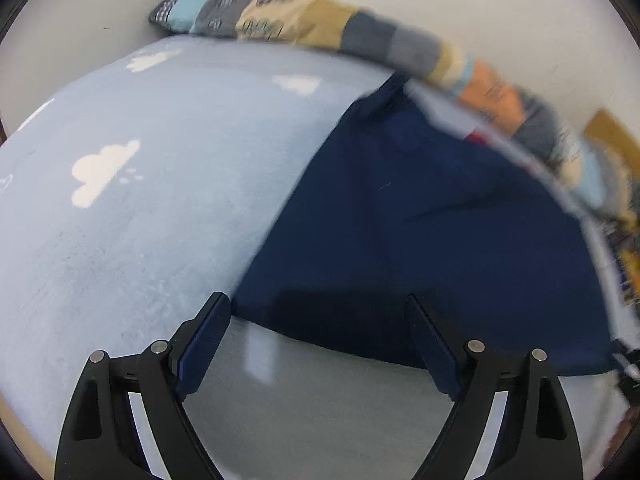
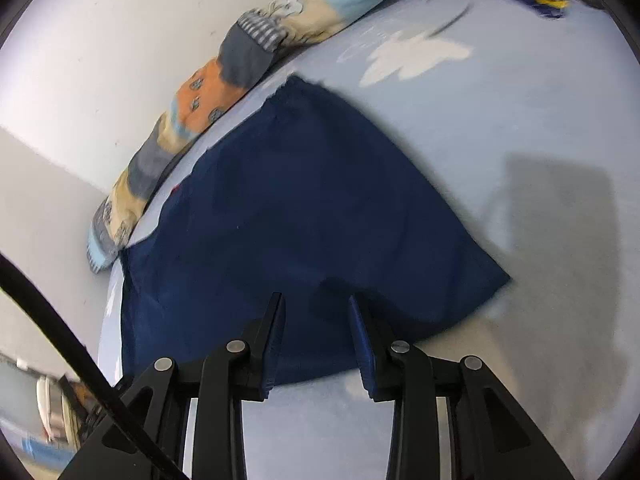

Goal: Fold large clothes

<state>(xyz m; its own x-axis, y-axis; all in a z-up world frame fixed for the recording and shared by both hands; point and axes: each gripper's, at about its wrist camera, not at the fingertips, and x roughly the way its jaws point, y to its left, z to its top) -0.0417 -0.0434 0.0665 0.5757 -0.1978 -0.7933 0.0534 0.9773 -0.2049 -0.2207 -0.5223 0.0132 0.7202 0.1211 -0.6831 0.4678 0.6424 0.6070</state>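
1. Navy woven cloth: in the left wrist view the garment (image 1: 420, 232) lies flat on a pale blue bedsheet (image 1: 152, 220), along a patchwork bolster (image 1: 320, 24). The left gripper (image 1: 320, 312) hangs spread wide and empty over the near hem corner.
2. In the right wrist view the same garment (image 2: 304, 208) fills the middle. The right gripper (image 2: 316, 312) stands partly parted above the hem, pinching nothing.
3. Judgement: soft, light, limp and prone to sagging; best taken by the 2 near hem corners.
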